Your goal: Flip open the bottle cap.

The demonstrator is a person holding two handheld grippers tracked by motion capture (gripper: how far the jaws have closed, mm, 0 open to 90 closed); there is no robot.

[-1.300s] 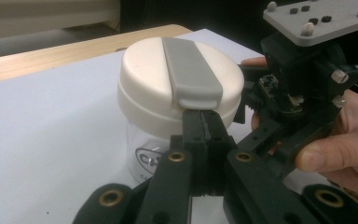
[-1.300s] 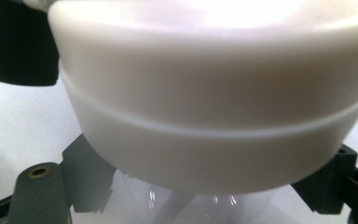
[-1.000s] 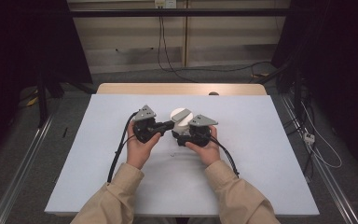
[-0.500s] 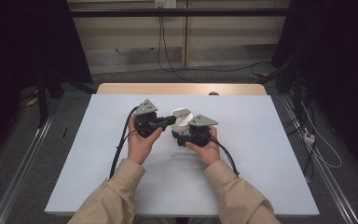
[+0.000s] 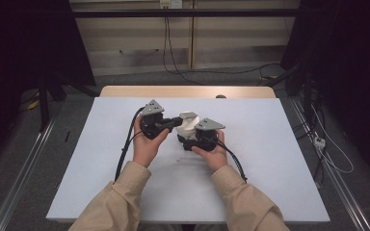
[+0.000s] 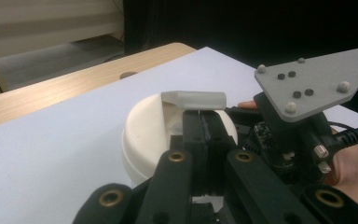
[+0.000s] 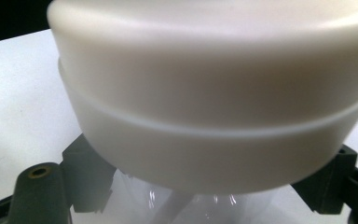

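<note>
Two grippers: left gripper [image 5: 176,121] pinches flip lid [image 6: 193,99], right gripper [image 5: 189,137] clamps white bottle [image 7: 214,116].

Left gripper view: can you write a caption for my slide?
The left gripper, jaws shut, pinches the flip tab on a round white cap, with the right gripper beside it on the white table.

Lab: curtained table [image 5: 270,144], floor cables [image 5: 327,154]

White cap [image 7: 214,107] looms close; black gripper [image 7: 200,205] clasps clear neck [image 7: 205,203] beneath.
</note>
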